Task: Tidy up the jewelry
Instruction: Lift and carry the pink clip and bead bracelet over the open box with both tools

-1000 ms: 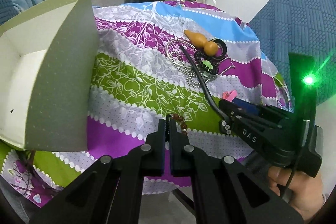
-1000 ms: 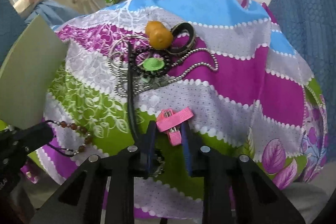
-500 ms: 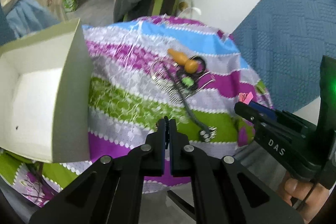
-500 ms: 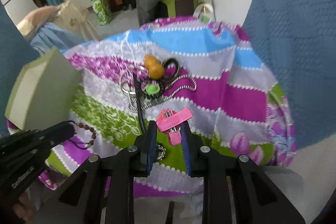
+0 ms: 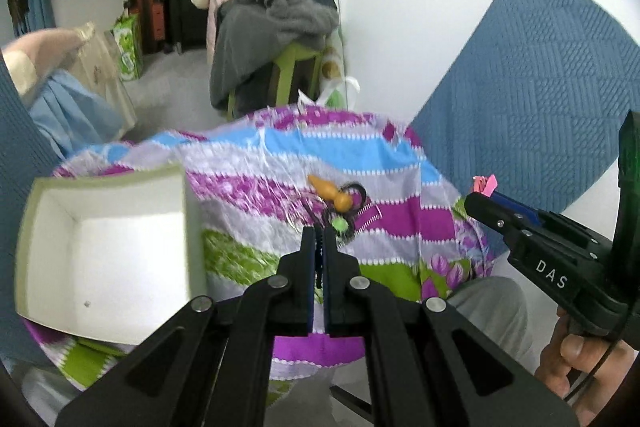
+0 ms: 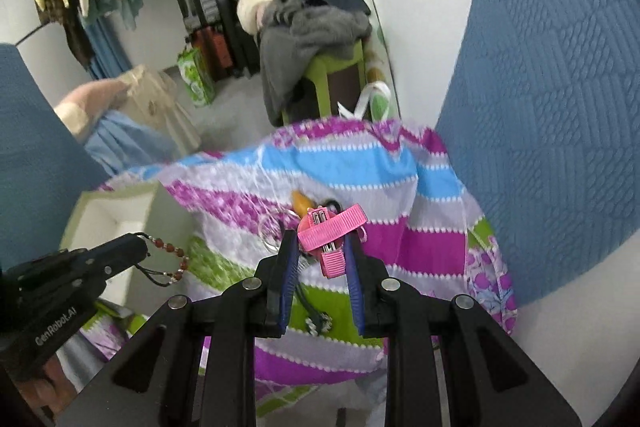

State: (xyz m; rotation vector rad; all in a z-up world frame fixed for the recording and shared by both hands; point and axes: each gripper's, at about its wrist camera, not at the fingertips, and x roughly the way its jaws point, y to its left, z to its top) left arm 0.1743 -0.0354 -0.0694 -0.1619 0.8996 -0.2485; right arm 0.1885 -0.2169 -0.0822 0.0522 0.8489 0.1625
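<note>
Both hand-held grippers now hang well above the striped purple, green and blue cloth (image 5: 400,227), where a second ago they worked low over it. So both picks look done, and the carry to the box is probably next.

Left gripper (image 5: 319,239) has its jaws nearly together, pinching the dark cord of a brown beaded bracelet (image 6: 170,261), which dangles from its tip in the right wrist view. Ahead and to its left sits the open pale green cardboard box (image 5: 106,251), its white inside showing.

Right gripper (image 6: 322,255) is part-open around a pink ribbon hair clip (image 6: 330,233), gripped between the blue pads. Its jaws point forward and slightly down, level with the left tool and to its right.

Beyond the left gripper's tip, the remaining pile lies on the cloth: an orange gourd-shaped pendant (image 5: 334,193), a black ring and tangled silver chains (image 5: 366,223).
</note>
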